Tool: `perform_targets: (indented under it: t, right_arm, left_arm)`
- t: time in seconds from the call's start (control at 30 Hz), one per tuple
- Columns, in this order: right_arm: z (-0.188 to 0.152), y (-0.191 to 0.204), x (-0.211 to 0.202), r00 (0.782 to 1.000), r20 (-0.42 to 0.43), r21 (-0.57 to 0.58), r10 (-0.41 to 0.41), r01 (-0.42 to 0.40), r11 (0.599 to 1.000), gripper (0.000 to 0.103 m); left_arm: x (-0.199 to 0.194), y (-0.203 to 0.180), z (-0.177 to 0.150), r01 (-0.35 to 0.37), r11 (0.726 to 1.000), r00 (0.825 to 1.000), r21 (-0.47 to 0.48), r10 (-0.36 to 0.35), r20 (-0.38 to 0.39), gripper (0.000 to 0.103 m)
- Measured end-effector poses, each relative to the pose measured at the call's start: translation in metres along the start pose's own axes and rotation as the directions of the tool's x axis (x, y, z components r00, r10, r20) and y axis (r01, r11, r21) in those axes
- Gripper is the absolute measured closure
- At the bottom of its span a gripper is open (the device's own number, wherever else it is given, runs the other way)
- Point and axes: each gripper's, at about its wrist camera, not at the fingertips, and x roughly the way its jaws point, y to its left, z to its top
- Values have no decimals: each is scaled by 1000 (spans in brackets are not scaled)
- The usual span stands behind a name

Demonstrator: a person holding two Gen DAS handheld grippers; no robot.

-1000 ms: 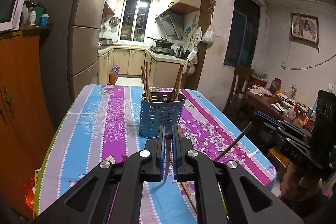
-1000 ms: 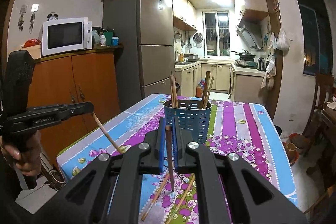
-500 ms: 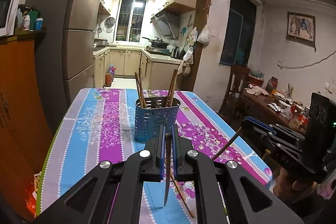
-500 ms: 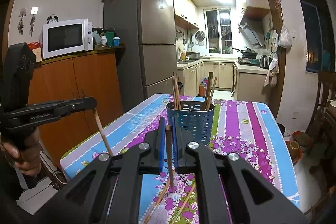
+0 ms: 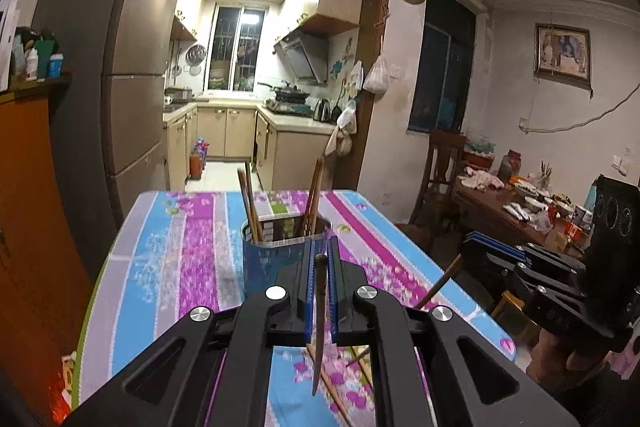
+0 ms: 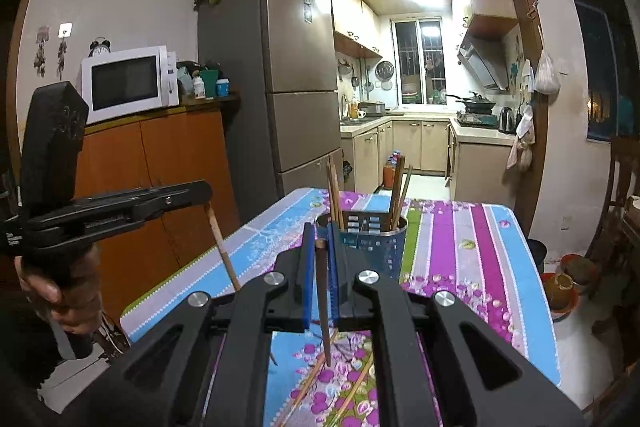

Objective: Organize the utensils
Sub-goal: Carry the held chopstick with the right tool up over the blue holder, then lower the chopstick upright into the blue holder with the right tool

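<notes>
My right gripper (image 6: 319,247) pinches a dark chopstick (image 6: 322,301), its tip hanging just before the blue holder (image 6: 372,247). Left of the holder, my left gripper (image 6: 200,193) clamps another chopstick (image 6: 222,247). Two loose chopsticks (image 6: 320,383) lie nearer than the holder.

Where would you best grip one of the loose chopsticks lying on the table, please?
Grip a loose chopstick near its thicker upper end, coming from above with the jaws across its width: it lies flat on the table, thin and long, so only its sides offer purchase.
</notes>
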Motion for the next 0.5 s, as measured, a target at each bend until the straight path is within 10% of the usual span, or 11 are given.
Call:
perform_targets:
  t: [0.5]
  right_arm:
    - [109, -42, 29, 998, 70, 21, -3, 2, 1000, 98]
  left_arm:
    - [33, -5, 123, -52, 997, 987, 60, 42, 156, 96]
